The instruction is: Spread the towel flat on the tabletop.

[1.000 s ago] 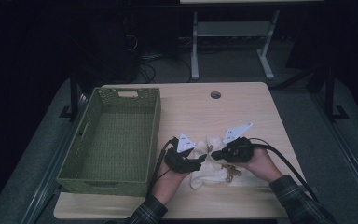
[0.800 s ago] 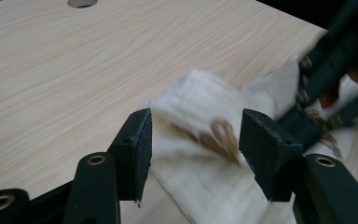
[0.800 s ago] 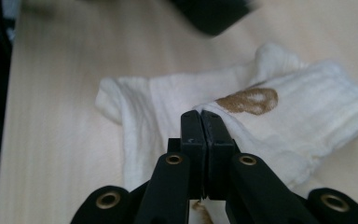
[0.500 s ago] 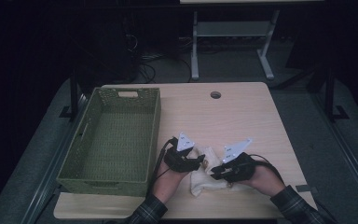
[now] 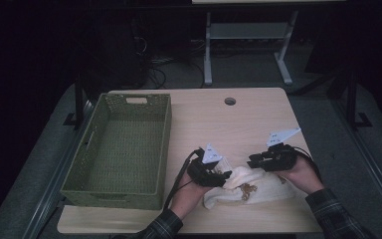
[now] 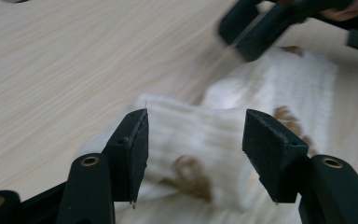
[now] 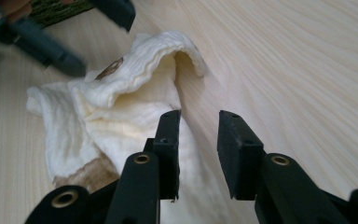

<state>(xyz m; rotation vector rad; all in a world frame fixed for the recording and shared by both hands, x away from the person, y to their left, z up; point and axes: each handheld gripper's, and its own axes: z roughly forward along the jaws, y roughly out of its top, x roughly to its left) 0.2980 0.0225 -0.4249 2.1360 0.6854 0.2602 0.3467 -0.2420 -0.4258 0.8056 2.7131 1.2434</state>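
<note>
The right hand-held gripper [image 5: 254, 162] has slid right, opening off the cream cloth [image 5: 258, 189]; the left hand-held gripper [image 5: 224, 175] seemingly gapes.

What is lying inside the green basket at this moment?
Nothing lies on the woven floor of the green basket. Its near wall covers a narrow strip of that floor, so that strip cannot be checked. The white cloth lies on the table beside it.

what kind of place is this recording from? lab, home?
Probably a lab or test room, not a home: a bare wooden table with a cable hole, cables on grey carpet behind it, and a metal stand. On the table lie just a green basket and a white cloth.
</note>
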